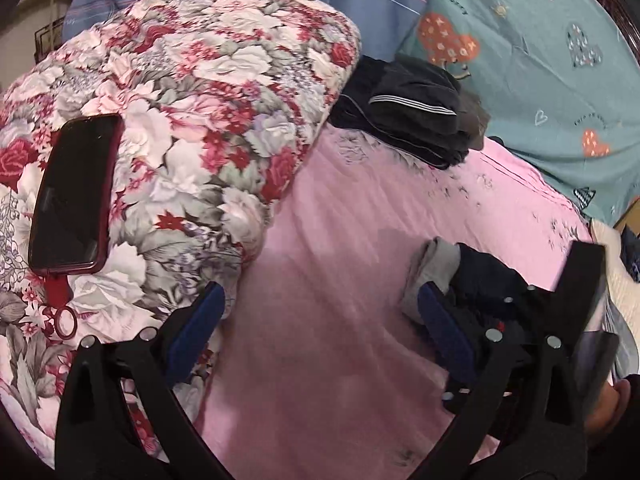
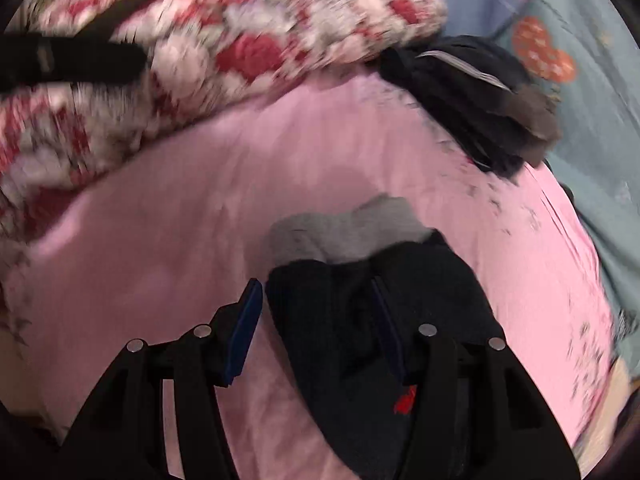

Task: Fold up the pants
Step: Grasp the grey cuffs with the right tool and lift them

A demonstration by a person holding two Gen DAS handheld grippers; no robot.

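Observation:
The dark pants (image 2: 340, 320), bundled with a grey inner part (image 2: 344, 232) showing at the far end, sit between the jaws of my right gripper (image 2: 316, 292). The gripper is shut on them, and the cloth wraps around its right finger; a red tag shows low on the fabric. The view is smeared, but the pants look sharper than the bed. In the left wrist view the same pants (image 1: 492, 280) lie just right of my left gripper (image 1: 320, 300). That gripper stands wide open over the pink sheet (image 1: 340, 220) with nothing between its fingers.
A floral quilt (image 1: 180, 100) is heaped at the left with a dark phone (image 1: 72, 196) lying on it. A stack of folded dark clothes (image 1: 412, 116) sits at the back. Beside it is a teal bedcover with hearts (image 1: 540, 80).

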